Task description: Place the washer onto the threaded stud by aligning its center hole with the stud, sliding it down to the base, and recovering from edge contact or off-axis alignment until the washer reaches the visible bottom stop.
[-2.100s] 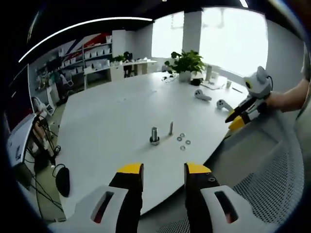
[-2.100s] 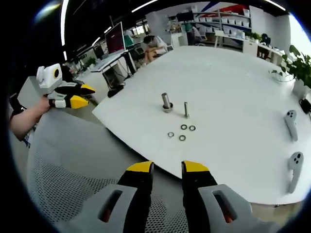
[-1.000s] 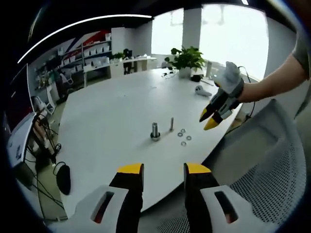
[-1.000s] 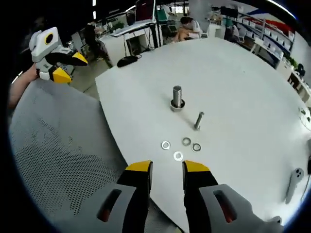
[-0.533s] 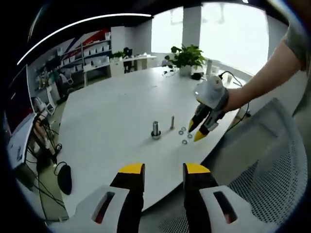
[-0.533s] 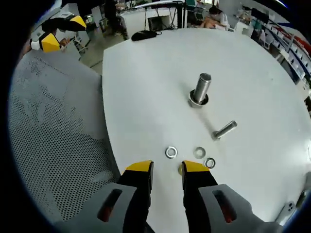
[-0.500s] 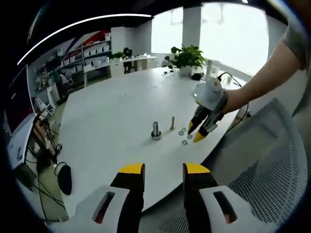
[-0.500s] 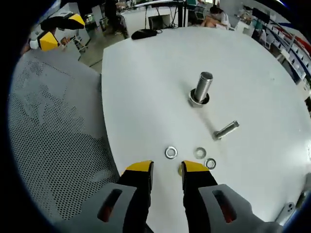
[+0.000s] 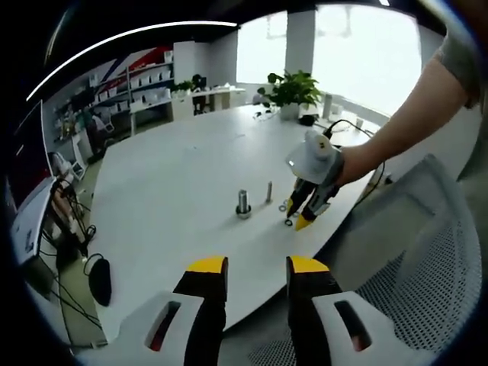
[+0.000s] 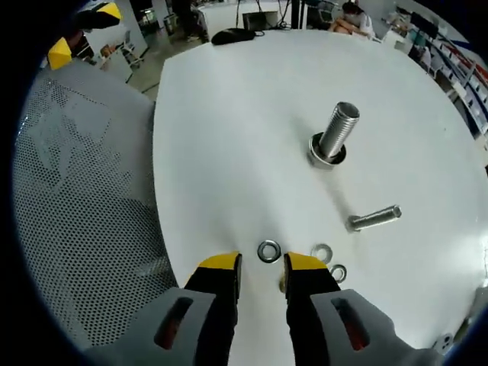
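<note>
A thick threaded stud (image 10: 335,133) stands upright on the white table (image 10: 229,114), with a thinner bolt (image 10: 375,218) beside it. Several loose washers lie near the table's edge: one (image 10: 268,251) just ahead of my right gripper (image 10: 263,265), others (image 10: 322,252) to its right. The right gripper hangs low over them, open, with nothing between its jaws. In the left gripper view, the stud (image 9: 243,204), the thin bolt (image 9: 268,191) and the right gripper (image 9: 300,216) over the washers (image 9: 287,222) lie ahead. My left gripper (image 9: 257,267) is open and empty, held back off the table.
A grey mesh chair back (image 10: 76,191) lies left of the table edge, seen also at lower right (image 9: 412,290). A person's arm (image 9: 396,130) reaches in holding the right gripper. A potted plant (image 9: 290,90) and small items stand at the table's far side.
The right gripper has moved down and closer to the washers, so stud and washers look larger in its view. The left gripper has stayed about where it was.
</note>
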